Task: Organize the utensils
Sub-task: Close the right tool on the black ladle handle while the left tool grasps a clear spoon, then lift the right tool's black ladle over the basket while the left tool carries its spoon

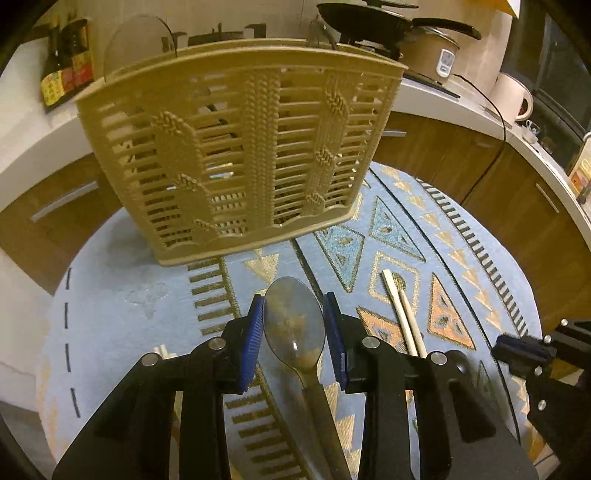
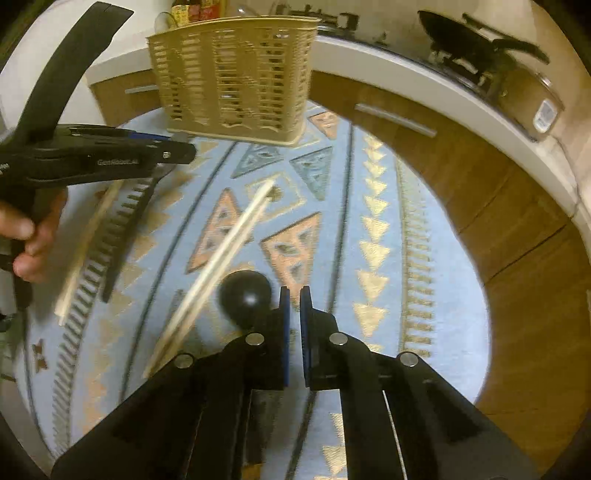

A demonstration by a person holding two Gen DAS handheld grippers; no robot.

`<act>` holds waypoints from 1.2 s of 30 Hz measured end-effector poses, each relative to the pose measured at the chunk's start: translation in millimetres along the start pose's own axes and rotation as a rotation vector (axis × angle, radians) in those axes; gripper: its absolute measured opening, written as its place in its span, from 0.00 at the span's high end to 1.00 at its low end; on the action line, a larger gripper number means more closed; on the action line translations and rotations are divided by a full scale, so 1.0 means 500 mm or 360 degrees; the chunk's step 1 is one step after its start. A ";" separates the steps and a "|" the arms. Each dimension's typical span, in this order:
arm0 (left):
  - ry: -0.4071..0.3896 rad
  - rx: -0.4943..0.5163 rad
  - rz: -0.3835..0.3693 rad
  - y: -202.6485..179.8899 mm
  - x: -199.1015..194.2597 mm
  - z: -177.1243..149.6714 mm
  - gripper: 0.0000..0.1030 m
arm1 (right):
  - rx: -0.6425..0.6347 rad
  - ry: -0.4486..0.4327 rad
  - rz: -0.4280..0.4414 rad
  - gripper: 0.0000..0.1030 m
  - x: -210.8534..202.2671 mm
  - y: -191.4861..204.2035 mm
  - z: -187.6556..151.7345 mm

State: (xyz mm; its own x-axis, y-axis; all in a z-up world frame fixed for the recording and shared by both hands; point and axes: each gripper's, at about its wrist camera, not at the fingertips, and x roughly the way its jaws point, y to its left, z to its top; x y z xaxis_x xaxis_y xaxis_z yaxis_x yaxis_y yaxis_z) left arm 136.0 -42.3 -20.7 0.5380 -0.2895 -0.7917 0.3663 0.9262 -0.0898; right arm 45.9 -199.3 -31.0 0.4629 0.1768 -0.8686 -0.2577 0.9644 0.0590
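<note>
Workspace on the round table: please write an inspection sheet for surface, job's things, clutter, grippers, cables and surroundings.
Surface: round table with patterned blue cloth.
Job's things: tan slotted basket upright at far side; metal spoon between the left gripper's fingers; chopsticks flat on cloth; black ladle beside the right gripper.
Clutter: nothing seen.
Grippers: left gripper shut on spoon; right gripper nearly closed, holding nothing.
Cables: black cord on counter.
Surroundings: counter with pan, rice cooker, mug, bottles.
</note>
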 end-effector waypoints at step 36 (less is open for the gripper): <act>-0.0250 0.0019 -0.0150 0.015 -0.079 0.002 0.70 | 0.0018 0.0112 0.0309 0.67 -0.018 0.024 0.075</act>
State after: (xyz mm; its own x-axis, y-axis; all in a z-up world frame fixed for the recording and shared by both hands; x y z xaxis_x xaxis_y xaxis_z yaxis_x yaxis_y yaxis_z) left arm 118.1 -24.0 10.5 0.6124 -0.4099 -0.6759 0.4293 0.8904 -0.1510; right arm 70.3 -182.3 -4.0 0.3451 0.3461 -0.8724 -0.3265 0.9157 0.2342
